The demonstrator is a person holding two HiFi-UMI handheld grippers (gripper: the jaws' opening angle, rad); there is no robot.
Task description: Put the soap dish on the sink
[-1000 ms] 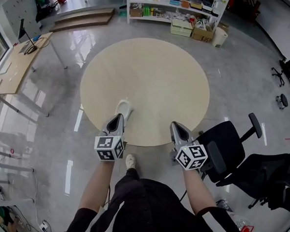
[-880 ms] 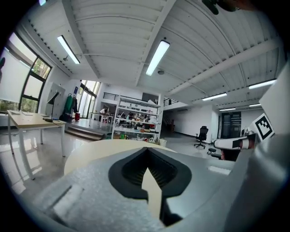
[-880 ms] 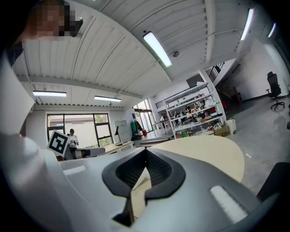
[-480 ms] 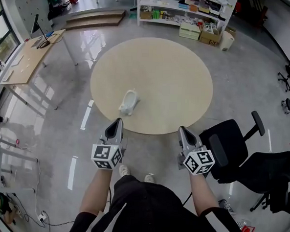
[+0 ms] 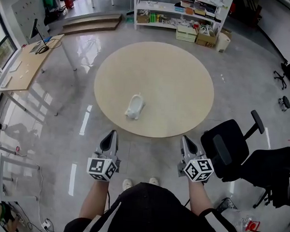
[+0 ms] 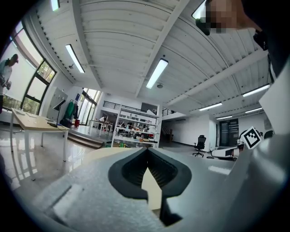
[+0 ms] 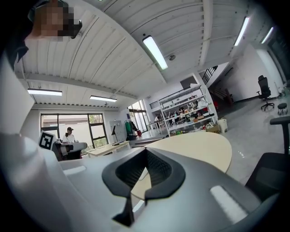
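Note:
A small white sink-shaped piece point(image 5: 135, 106) lies on the round beige table point(image 5: 171, 80), left of its middle and near the front edge; I cannot make out the soap dish on it separately. My left gripper point(image 5: 109, 134) hangs level in front of the table's edge, shut and empty, a little short of the white piece. My right gripper point(image 5: 186, 139) is beside it at the same height, also shut with nothing in it. In the left gripper view the closed gripper point(image 6: 147, 152) points over the tabletop point(image 6: 104, 154). The right gripper point(image 7: 146, 152) faces the table point(image 7: 195, 147) too.
Black office chairs point(image 5: 229, 147) stand close on my right. A wooden desk point(image 5: 26, 61) is at the left and white shelves with boxes point(image 5: 180, 12) stand beyond the table. A person point(image 7: 69, 134) stands by the windows. Glossy grey floor surrounds the table.
Both grippers have drawn back from the table, off its edge and over the floor. The white piece stays on the table, now clear of the left gripper.

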